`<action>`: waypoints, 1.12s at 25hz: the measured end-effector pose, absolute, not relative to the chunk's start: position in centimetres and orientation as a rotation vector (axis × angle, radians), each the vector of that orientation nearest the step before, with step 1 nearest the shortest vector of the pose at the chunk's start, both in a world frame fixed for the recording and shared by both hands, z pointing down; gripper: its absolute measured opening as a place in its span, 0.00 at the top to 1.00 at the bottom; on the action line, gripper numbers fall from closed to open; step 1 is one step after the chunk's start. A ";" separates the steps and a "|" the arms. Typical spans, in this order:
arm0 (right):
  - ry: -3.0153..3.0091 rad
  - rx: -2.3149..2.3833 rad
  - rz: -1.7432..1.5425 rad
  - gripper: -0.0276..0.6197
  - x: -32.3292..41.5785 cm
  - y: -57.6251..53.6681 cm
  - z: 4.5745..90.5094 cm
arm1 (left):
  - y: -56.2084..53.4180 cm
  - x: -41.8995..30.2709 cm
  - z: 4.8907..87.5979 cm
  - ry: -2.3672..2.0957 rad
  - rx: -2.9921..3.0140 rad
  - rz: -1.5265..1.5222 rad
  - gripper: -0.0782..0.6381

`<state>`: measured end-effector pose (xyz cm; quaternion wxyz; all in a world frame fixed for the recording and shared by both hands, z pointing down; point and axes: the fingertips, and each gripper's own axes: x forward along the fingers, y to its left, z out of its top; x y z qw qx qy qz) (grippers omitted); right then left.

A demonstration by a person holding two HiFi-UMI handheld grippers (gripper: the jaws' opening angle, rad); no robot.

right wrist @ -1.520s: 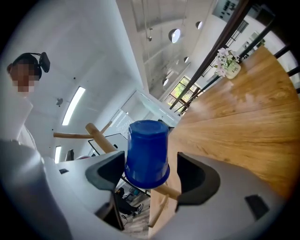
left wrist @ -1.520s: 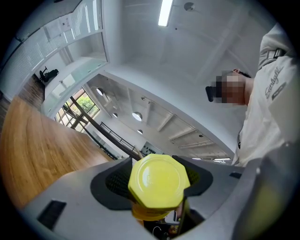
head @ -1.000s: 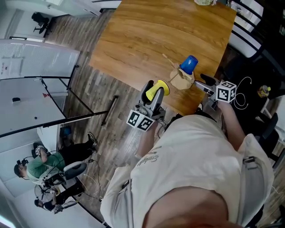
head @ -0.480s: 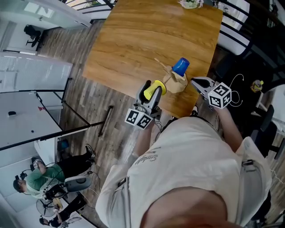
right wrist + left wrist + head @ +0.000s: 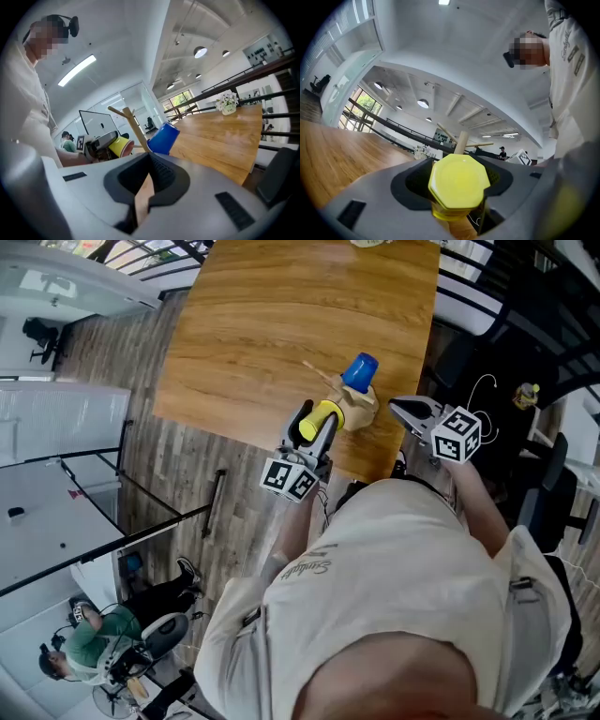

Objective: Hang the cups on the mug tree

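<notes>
Right gripper [image 5: 395, 407] jaws now closed (empty), yellow cup [image 5: 314, 420] nearer mug tree [image 5: 361, 413]

**Operator and Handheld Rig: Appearance**

Person wears a loose cream shirt [image 5: 403, 568] bearing dark script lettering. Left gripper [image 5: 312, 420] and right gripper [image 5: 396, 405] have grey shells, black ribbed pads [image 5: 161, 171] and a white marker cube [image 5: 457, 435] printed with black squares.

A wooden tabletop [image 5: 272, 324] stands on a plank floor [image 5: 178, 456], with what looks like a small pot of white flowers [image 5: 228, 104] at its far end. A person in a green top [image 5: 82, 645] sits near white partition panels [image 5: 56, 456].
</notes>
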<state>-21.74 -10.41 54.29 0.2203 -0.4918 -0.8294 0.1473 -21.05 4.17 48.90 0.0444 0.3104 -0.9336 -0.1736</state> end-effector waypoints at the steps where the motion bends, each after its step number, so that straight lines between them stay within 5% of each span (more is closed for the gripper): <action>1: -2.291 -1.362 0.380 0.97 -21.4 -10.4 54.5 | 4.1 -21.2 49.1 -2.851 0.953 -0.524 0.51; 28: -2.342 -1.180 0.476 0.97 -19.4 -11.0 55.6 | 2.6 -21.1 53.7 -2.756 1.137 -0.556 0.51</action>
